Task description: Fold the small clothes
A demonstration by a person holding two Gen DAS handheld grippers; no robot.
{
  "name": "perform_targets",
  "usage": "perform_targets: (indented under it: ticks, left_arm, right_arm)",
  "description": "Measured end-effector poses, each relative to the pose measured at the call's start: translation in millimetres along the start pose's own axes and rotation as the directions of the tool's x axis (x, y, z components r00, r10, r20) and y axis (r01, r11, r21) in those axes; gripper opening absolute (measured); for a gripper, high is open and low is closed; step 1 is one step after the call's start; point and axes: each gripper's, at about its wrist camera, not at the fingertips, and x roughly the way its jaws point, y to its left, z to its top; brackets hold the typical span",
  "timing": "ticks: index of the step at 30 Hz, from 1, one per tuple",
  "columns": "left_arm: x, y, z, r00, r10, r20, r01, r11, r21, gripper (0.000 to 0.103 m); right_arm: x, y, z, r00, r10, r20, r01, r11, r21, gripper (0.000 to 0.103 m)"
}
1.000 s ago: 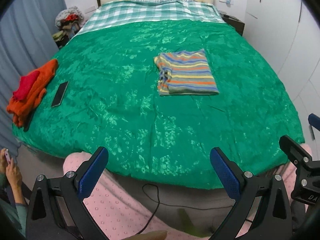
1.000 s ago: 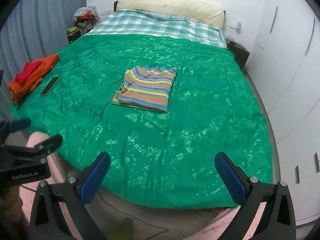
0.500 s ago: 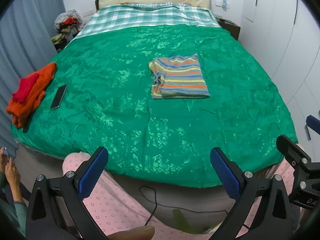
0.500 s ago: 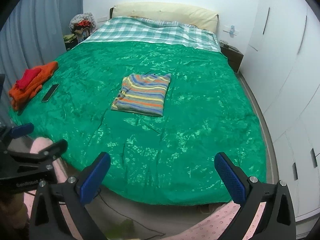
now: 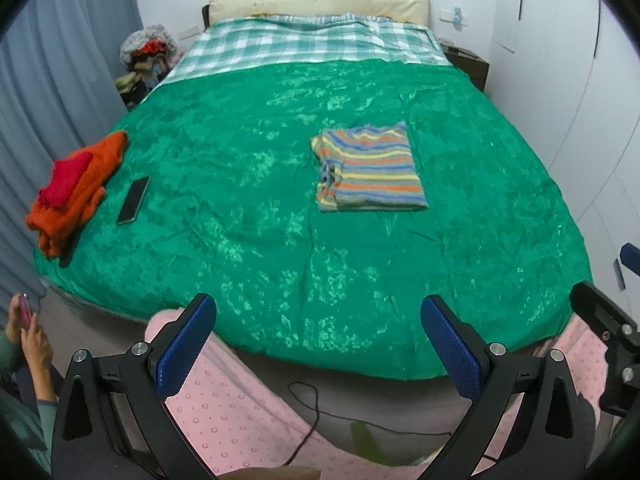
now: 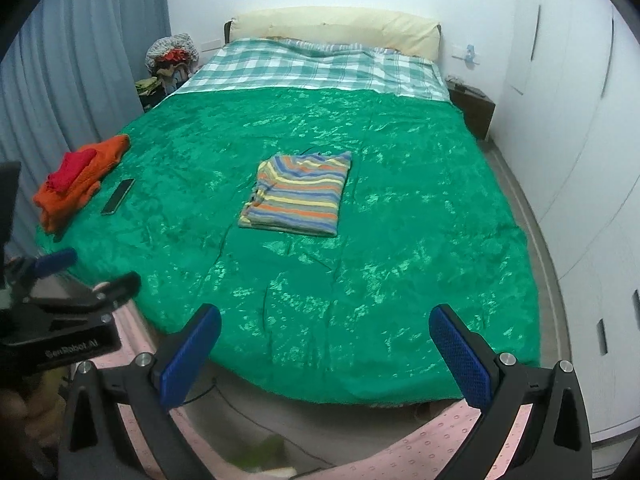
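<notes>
At the far left edge of the left wrist view, low in the frame, a person's hands (image 5: 28,328) hold a pink phone (image 5: 25,307). Above them, at the left side of the bed, an orange garment (image 5: 80,192) lies in a heap with a red garment (image 5: 66,178) on top, and a dark phone (image 5: 134,200) rests just beside them on the green bedspread (image 5: 260,220). Near the middle of the frame, slightly right, the folded striped shirt (image 5: 370,170) lies flat on the bedspread, well apart from the orange heap. Along the bottom, the left tool (image 5: 318,344) hangs over pink dotted trousers (image 5: 240,412) with its blue pads spread wide and nothing between them. At the right edge, part of the right tool shows. In the right wrist view the right tool (image 6: 324,352) is likewise spread wide and empty at the bottom, below the foot of the bed, with the striped shirt at mid-frame and white wardrobe doors (image 6: 580,140) on the right.
</notes>
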Motion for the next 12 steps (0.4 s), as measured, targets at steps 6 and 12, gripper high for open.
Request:
perform_targets:
  ticks: [6,12]
  left_arm:
    - [2.9,0.7,1.5,1.0,-0.008,0.001,0.008,1.0,0.007,0.102]
    - [0.0,-0.7,2.7,1.0,0.012,0.027,-0.012,1.0,0.005,0.102]
  right_arm:
    - [5.9,2.6,-1.3,1.0,-0.012,-0.01,0.012,1.0,-0.005,0.102]
    - [9.2,3.9,-2.1,1.0,-0.009,-0.018,0.009,1.0,-0.008,0.102]
